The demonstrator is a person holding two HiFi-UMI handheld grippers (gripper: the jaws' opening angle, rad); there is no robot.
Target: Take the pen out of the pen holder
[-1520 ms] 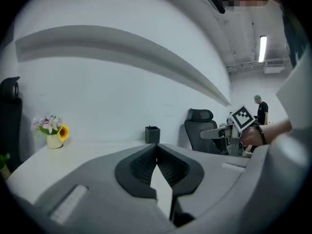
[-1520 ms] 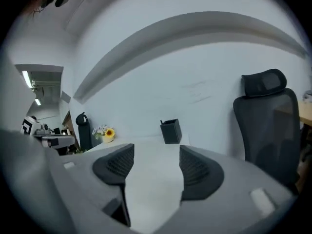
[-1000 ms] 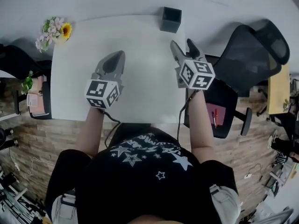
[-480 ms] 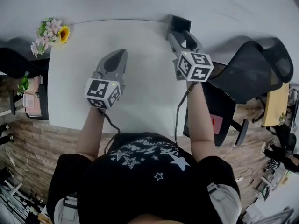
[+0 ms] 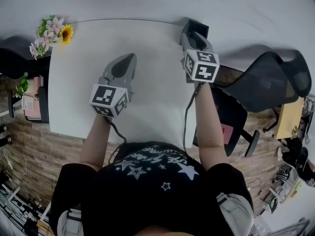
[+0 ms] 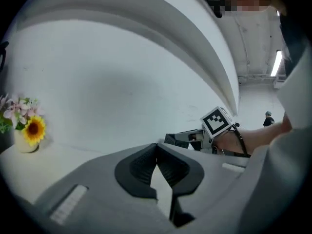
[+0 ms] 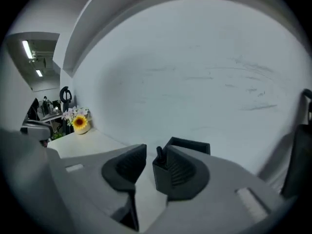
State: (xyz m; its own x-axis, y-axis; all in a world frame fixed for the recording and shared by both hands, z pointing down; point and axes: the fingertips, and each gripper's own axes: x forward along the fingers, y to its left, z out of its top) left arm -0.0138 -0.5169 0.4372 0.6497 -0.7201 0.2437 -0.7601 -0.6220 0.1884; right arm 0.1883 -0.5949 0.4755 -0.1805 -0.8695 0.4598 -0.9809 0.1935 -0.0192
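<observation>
A black square pen holder (image 5: 199, 27) stands at the far right corner of the white table (image 5: 78, 82). My right gripper (image 5: 193, 37) reaches over its near side. In the right gripper view the holder (image 7: 190, 145) lies just past the jaws, and a dark pen tip (image 7: 159, 153) sticks up between them, close to the right pad (image 7: 178, 169). The right gripper (image 7: 155, 154) is closing, with a gap still showing beside the pen. My left gripper (image 5: 124, 64) hovers over the table's middle. Its jaws meet at the tips in the left gripper view (image 6: 157, 147), with nothing between them.
A small pot of flowers with a sunflower (image 5: 51, 31) stands at the far left corner of the table. A black office chair (image 5: 266, 82) is to the right of the table, close to my right arm. A white wall runs behind the table.
The right gripper has moved forward from the table's right side to the pen holder. The left gripper has shifted slightly forward.
</observation>
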